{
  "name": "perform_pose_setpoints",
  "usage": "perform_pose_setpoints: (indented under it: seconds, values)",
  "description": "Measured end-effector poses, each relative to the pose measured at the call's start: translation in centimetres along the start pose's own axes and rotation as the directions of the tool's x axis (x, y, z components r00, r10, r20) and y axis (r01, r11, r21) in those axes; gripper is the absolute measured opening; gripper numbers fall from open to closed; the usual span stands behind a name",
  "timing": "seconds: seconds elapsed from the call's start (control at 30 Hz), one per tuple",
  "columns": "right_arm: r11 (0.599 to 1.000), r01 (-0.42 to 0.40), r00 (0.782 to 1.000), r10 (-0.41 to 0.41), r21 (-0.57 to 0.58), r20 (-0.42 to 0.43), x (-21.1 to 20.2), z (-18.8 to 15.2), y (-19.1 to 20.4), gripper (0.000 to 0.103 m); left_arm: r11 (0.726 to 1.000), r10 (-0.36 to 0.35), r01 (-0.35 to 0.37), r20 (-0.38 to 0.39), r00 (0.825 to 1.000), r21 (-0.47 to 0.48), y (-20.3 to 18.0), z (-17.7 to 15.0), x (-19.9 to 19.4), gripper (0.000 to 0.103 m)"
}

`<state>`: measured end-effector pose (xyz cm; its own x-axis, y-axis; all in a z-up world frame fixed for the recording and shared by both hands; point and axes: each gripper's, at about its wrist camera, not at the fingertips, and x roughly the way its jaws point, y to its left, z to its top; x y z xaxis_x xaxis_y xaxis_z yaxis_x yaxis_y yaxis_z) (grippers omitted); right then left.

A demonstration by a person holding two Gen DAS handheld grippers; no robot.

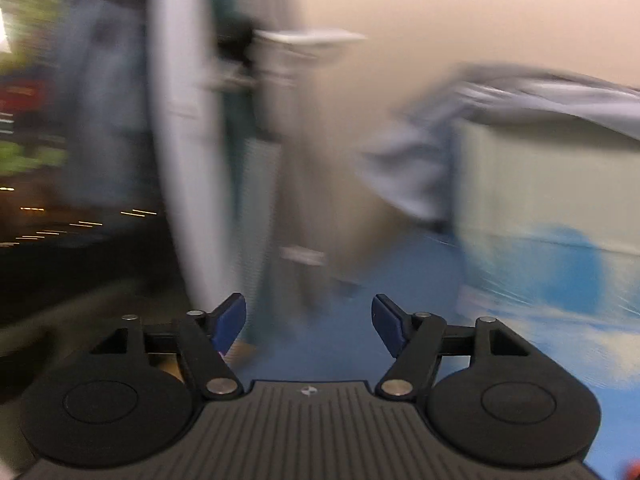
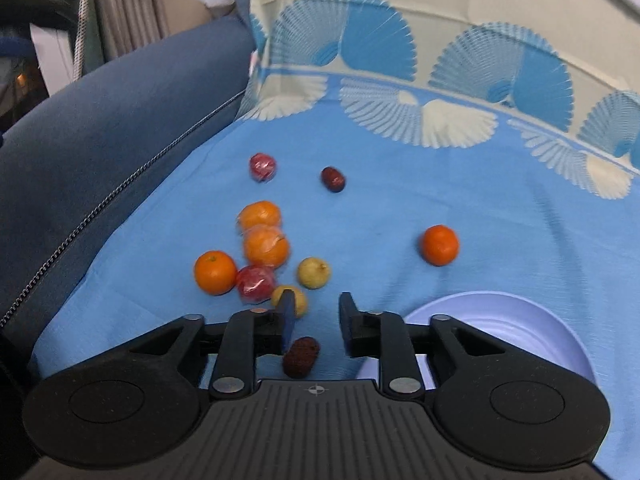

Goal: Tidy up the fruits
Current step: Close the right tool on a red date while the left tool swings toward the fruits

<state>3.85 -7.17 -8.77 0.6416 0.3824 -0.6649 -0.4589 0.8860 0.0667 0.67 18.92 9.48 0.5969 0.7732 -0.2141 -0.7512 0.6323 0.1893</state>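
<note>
In the right wrist view, fruit lies scattered on a blue cloth (image 2: 400, 200). A lone orange (image 2: 439, 245) sits to the right. Three more oranges (image 2: 266, 246) cluster at the left with a red wrapped fruit (image 2: 256, 283) and two small yellow fruits (image 2: 314, 273). Farther back are another red wrapped fruit (image 2: 263, 167) and a dark red date (image 2: 333, 179). My right gripper (image 2: 316, 304) hangs above the cloth, open by a narrow gap with nothing pressed between its pads. A dark red fruit (image 2: 301, 356) lies on the cloth under it. My left gripper (image 1: 308, 312) is open and empty, its view blurred.
A lavender plate (image 2: 500, 332) sits at the lower right beside my right gripper. A dark blue sofa arm (image 2: 100, 140) with a zipper borders the cloth on the left. The left wrist view shows a blurred white post (image 1: 180, 120) and a patterned cloth (image 1: 560, 280).
</note>
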Motion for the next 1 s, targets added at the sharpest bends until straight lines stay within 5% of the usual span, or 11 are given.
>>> perform_pose_setpoints:
  seconds: [0.13, 0.3, 0.4, 0.47, 0.53, 0.7, 0.9, 1.0]
  values:
    - [0.998, -0.004, 1.000, 0.003, -0.056, -0.023, 1.9, 0.1, 1.3, 0.037, 0.973, 0.206, -0.201, -0.034, 0.978, 0.116, 2.4, -0.1, 3.1, 0.077]
    - [0.997, 0.009, 0.997, -0.015, -0.070, -0.075, 3.8, 0.2, 1.7, 0.042, 0.966, 0.217, -0.196, -0.116, 0.969, 0.168, 2.0, -1.5, 6.1, 0.082]
    - [0.996, 0.017, 0.993, -0.027, -0.092, -0.111, 4.3, -0.2, 1.8, 0.048, 0.994, 0.077, -0.077, -0.008, 0.997, 0.077, 1.7, -0.8, 4.3, 0.082]
    - [0.994, 0.018, 0.990, -0.033, -0.109, -0.136, 4.6, -0.6, 1.8, 0.049, 0.997, -0.032, 0.026, 0.082, 0.996, 0.074, 0.2, -0.4, 2.0, 0.087]
    - [0.992, 0.016, 0.987, -0.036, -0.123, -0.160, 4.9, -1.0, 1.9, 0.049, 0.986, -0.152, 0.145, 0.085, 0.985, 0.083, -1.8, -0.6, -0.1, 0.089]
    - [0.988, 0.021, 0.984, -0.048, -0.152, -0.173, 4.8, -1.4, 2.3, 0.049, 0.905, -0.401, 0.407, -0.070, 0.913, 0.123, -6.6, -3.2, -3.3, 0.089]
    - [0.986, 0.029, 0.985, -0.056, -0.164, -0.163, 4.2, -1.3, 2.3, 0.049, 0.802, -0.517, 0.553, -0.202, 0.832, 0.226, -10.5, -7.5, -3.8, 0.084]
    - [0.985, 0.024, 0.984, -0.052, -0.170, -0.168, 4.1, -1.1, 2.2, 0.049, 0.769, -0.545, 0.604, -0.280, 0.791, 0.209, -11.1, -8.6, -3.0, 0.067]
